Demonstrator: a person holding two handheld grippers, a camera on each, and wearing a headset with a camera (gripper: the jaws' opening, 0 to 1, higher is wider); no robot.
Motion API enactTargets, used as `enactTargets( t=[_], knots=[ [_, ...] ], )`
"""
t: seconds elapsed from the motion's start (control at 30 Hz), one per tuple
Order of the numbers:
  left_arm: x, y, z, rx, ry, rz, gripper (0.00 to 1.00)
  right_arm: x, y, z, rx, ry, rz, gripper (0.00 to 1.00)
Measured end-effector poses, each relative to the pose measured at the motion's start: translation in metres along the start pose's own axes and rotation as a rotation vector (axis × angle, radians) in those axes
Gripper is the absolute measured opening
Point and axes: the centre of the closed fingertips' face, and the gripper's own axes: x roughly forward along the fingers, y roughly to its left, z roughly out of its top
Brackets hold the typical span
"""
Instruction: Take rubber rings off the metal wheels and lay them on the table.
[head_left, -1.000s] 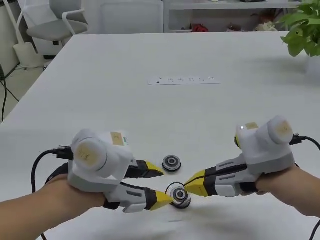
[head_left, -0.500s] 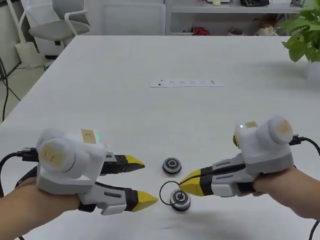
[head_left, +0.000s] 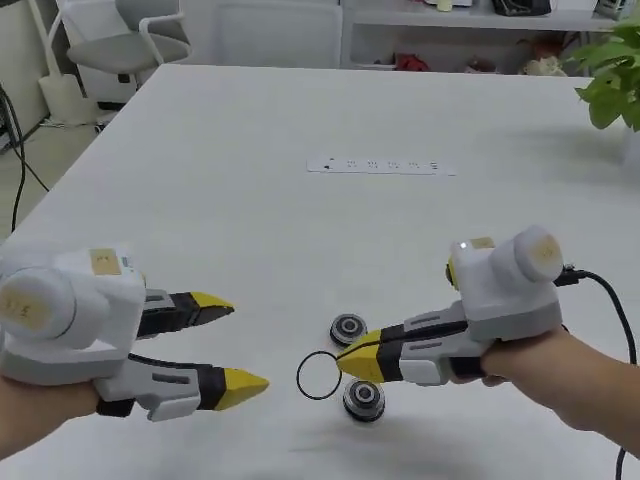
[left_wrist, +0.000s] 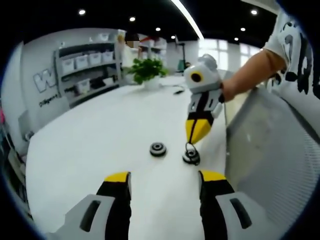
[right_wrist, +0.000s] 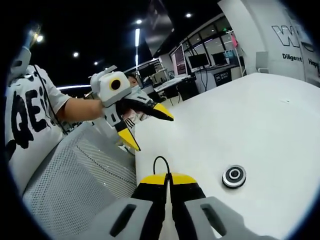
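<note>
Beside the metal wheels (head_left: 348, 328), we note the right gripper (head_left: 350, 358) clamped on the loose rubber ring (head_left: 318, 376), which hangs off its tips over bare table (head_left: 300, 230), toward the open, empty left gripper (head_left: 243, 345).

Head view is bright and even under diffuse overhead light. The white table (head_left: 250, 200) is near blown out and low in contrast. Shadows are soft and faint under the right gripper (head_left: 341, 362) and the wheel (head_left: 362, 398). The thin ring (head_left: 318, 375) resolves cleanly on white. Both gripper views have heavy fisheye, with lines bowing and smearing toward the edges. The ceiling reads black there, while the spots (left_wrist: 132, 19) and strip light (left_wrist: 187, 19) clip. Left gripper view is softer, right gripper view crisper.
</note>
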Motion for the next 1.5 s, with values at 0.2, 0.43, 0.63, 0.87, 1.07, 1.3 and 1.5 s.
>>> enactTargets(
  t=[0.2, 0.43, 0.63, 0.87, 1.07, 1.3, 1.5],
  knots=[
    [-0.012, 0.012, -0.004, -0.029, -0.013, 0.05, 0.57, 0.011, -0.003, 0.005, -0.001, -0.018, -0.013, 0.0],
    [-0.02, 0.02, -0.008, -0.054, -0.024, 0.088, 0.58, 0.023, -0.009, 0.004, 0.035, -0.03, -0.027, 0.0],
    [-0.023, 0.023, -0.012, -0.072, -0.028, 0.107, 0.59, 0.034, -0.014, 0.001, 0.053, -0.022, -0.043, 0.0],
    [-0.024, 0.023, -0.016, -0.083, -0.029, 0.112, 0.59, 0.044, -0.025, -0.011, 0.072, 0.013, -0.092, 0.0],
    [-0.023, 0.024, -0.018, -0.086, -0.028, 0.112, 0.59, 0.054, -0.034, -0.011, 0.082, 0.021, -0.138, 0.0],
    [-0.023, 0.026, -0.018, -0.09, -0.031, 0.111, 0.59, 0.058, -0.044, -0.015, 0.103, 0.028, -0.179, 0.0],
    [-0.023, 0.026, -0.021, -0.093, -0.024, 0.108, 0.59, 0.059, -0.043, -0.018, 0.094, 0.037, -0.182, 0.0]
  ],
)
